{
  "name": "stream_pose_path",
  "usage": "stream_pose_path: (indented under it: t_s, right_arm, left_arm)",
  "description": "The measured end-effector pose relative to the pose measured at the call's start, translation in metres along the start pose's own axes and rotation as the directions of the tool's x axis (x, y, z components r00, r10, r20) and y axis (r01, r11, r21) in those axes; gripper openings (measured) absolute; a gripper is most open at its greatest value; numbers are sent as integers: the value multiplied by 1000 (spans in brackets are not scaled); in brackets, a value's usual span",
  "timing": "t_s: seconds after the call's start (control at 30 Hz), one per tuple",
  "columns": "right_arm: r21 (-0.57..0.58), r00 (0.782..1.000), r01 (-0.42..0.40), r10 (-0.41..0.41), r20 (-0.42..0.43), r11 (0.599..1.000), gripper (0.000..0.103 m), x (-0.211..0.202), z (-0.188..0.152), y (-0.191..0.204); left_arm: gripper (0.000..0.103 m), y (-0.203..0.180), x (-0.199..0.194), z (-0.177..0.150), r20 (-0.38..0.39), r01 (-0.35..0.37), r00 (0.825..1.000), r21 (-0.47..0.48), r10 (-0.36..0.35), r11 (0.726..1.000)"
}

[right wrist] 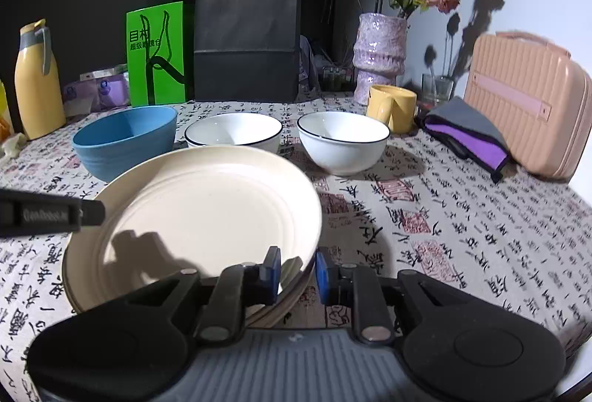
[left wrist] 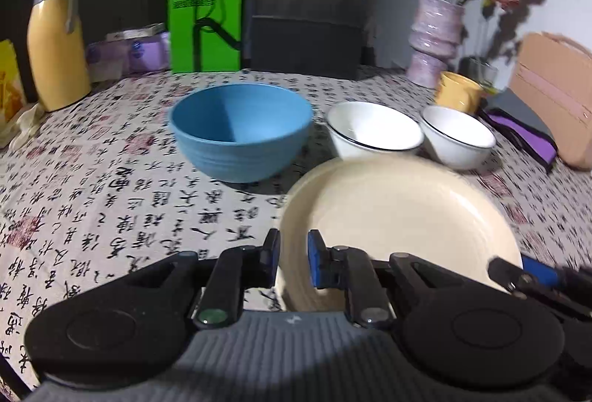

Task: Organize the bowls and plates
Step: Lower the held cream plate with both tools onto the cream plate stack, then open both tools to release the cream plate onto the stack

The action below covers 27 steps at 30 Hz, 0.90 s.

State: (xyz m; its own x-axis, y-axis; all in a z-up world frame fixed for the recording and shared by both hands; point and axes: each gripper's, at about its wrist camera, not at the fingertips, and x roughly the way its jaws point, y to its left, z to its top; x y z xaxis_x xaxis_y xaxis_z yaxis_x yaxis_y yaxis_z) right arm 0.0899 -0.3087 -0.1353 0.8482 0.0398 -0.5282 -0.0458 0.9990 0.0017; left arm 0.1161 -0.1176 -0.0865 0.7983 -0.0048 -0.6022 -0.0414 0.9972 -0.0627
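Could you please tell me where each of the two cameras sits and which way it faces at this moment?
Left wrist: on the left tongs, looking forward and down over the cream plate towards the blue bowl; its fingers straddle the plate's left rim, and the right tongs' tip enters at right.
Right wrist: on the right tongs, facing the same way; its fingers straddle the plate's right rim, and the left tongs enter at left.
Shared: plate, blue bowl, two white bowls, patterned tablecloth.

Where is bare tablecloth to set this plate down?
Free: the cloth right of the cream plate, in front of the right white bowl, and the cloth left of it, in front of the blue bowl. Crowded: the back edge, bags to vase.
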Motion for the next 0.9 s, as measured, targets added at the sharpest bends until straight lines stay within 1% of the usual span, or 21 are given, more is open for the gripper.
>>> stream_pose_path:
  t_s: [0.17, 0.4, 0.43, 0.5, 0.53, 0.57, 0.6, 0.63, 0.67, 0.7, 0.73, 0.77, 0.8, 0.9]
  right_arm:
    - [35, 1000, -17, 17, 4, 999, 20, 0, -2, -7]
    - [79, 999, -41, 40, 22, 996, 21, -1, -4, -14]
    - [91, 999, -48, 45, 26, 995, 22, -1, -4, -16]
    - [116, 998, -64, 60, 35, 991, 31, -2, -5, -20]
    - [130, 997, -72, 68, 40, 989, 35, -3, -6, -21]
    - [146, 996, -82, 76, 47, 986, 42, -4, -7, -23]
    - [160, 995, -92, 84, 56, 983, 47, -5, -8, -25]
    - [173, 993, -103, 93, 67, 979, 49, -7, -9, -25]
    - [183, 992, -115, 103, 77, 976, 56, -9, -10, -26]
    - [191, 990, -125, 111, 86, 973, 65, -10, -11, -27]
    - [198, 988, -137, 120, 93, 971, 70, -11, -12, -27]
    - [203, 986, -149, 130, 101, 968, 82, -12, -13, -27]
    - [206, 984, -163, 143, 109, 965, 92, -14, -14, -26]
    - [195, 974, -206, 183, 131, 959, 100, -18, -17, -20]
  left_arm:
    - [16, 14, 10, 2, -25, -2, 1000, -40, 1, 999]
    - [16, 17, 17, -1, -37, 21, 999, -45, -22, 999]
    - [16, 17, 17, -2, -36, 27, 999, -49, -29, 998]
    - [19, 19, 15, -4, -26, 46, 999, -54, -47, 997]
    - [31, 20, 14, -4, -17, 55, 998, -52, -55, 997]
    - [51, 20, 12, -5, -4, 59, 998, -48, -59, 997]
    - [61, 21, 10, -6, 11, 55, 998, -40, -55, 998]
    - [75, 21, 7, -7, 28, 46, 999, -30, -45, 998]
    - [84, 21, 4, -8, 46, 40, 998, -23, -39, 999]
    - [86, 22, 1, -8, 62, 40, 997, -20, -39, 999]
    - [91, 24, -1, -8, 72, 44, 997, -19, -43, 999]
    - [99, 26, -3, -8, 78, 53, 996, -23, -51, 998]
    - [103, 29, -5, -8, 87, 66, 994, -33, -63, 997]
    - [103, 35, -13, -9, 108, 94, 990, -58, -87, 994]
